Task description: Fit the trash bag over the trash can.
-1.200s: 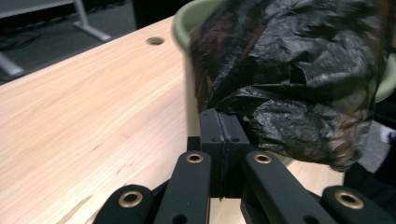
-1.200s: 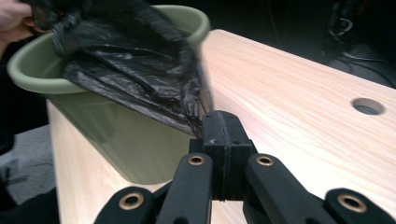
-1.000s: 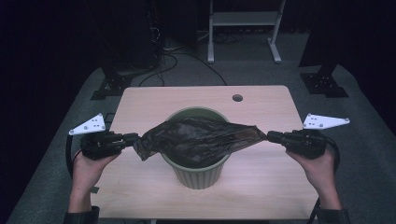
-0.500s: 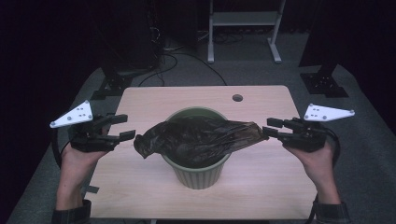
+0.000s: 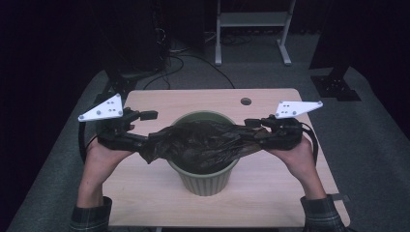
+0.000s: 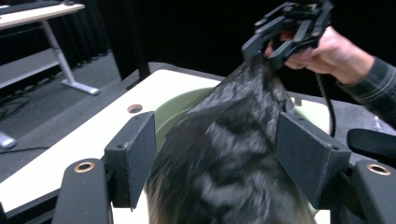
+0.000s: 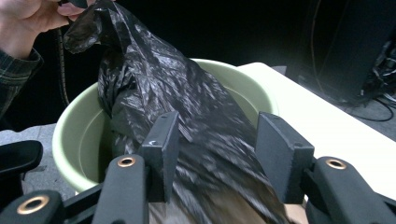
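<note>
A crumpled black plastic bag lies stretched across the mouth of a pale green bin in the middle of the table. My left gripper is at the bag's left end, open, with the bag running between its spread jaws. At the right end my right gripper is also open, and the bag passes between its jaws down into the bin. In the left gripper view the right gripper sits at the bag's far tip.
The light wooden table has a round cable hole near its far edge. Beyond the table stand a white metal frame and floor cables. A dark stand base sits at the right.
Both grippers have moved inward from beside the bag, and their open jaws now straddle its two ends. The bag looks slightly more stretched over the bin.
</note>
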`<state>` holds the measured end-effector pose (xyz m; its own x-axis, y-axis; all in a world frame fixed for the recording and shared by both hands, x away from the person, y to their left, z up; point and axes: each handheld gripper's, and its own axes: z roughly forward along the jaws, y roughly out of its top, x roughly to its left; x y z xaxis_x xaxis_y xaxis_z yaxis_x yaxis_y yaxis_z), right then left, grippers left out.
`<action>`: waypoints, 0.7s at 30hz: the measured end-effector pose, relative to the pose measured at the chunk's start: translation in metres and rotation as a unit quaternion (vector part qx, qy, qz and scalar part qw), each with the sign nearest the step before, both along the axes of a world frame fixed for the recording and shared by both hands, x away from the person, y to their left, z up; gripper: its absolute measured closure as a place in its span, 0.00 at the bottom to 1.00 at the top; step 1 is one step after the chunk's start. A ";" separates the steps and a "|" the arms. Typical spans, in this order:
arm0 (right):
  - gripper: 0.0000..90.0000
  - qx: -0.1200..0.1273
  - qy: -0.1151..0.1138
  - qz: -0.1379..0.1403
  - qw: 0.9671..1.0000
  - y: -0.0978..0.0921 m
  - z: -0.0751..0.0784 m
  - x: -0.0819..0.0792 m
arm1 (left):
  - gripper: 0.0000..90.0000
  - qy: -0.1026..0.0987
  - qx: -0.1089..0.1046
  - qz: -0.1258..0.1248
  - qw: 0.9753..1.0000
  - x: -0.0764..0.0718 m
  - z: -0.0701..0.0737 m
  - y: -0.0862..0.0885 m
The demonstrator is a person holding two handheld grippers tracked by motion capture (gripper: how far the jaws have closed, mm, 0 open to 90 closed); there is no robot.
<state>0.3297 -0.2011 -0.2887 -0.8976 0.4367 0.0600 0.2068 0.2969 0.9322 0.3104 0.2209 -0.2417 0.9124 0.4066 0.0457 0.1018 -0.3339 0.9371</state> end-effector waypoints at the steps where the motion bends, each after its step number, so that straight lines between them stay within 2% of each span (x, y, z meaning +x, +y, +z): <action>1: 0.54 0.000 0.000 0.002 1.000 0.003 0.000 0.001 | 0.32 0.000 0.002 -0.002 1.000 0.001 0.000 -0.004; 7: 0.54 -0.001 0.003 0.017 1.000 0.018 -0.001 0.004 | 0.32 0.003 0.011 -0.022 1.000 0.006 0.001 -0.025; 10: 0.54 -0.004 0.005 0.025 1.000 0.025 -0.002 0.005 | 0.34 0.005 0.018 -0.023 1.000 0.010 -0.001 -0.033; 12: 0.53 -0.006 0.005 0.031 1.000 0.031 -0.002 0.005 | 0.42 0.005 0.025 -0.024 0.999 0.013 -0.003 -0.037; 15: 0.53 -0.008 0.006 0.035 0.999 0.035 -0.002 0.006 | 0.59 0.009 0.028 -0.030 0.999 0.016 -0.005 -0.039; 16: 0.52 -0.010 0.006 0.036 0.999 0.037 -0.002 0.006 | 0.59 0.011 0.029 -0.029 0.999 0.017 -0.005 -0.039; 17: 0.52 -0.015 0.007 0.039 0.999 0.042 -0.003 0.007 | 0.73 0.014 0.033 -0.030 0.999 0.019 -0.006 -0.038; 21: 0.52 -0.020 0.010 0.040 0.999 0.047 -0.005 0.009 | 0.92 0.020 0.043 -0.036 0.998 0.020 -0.008 -0.037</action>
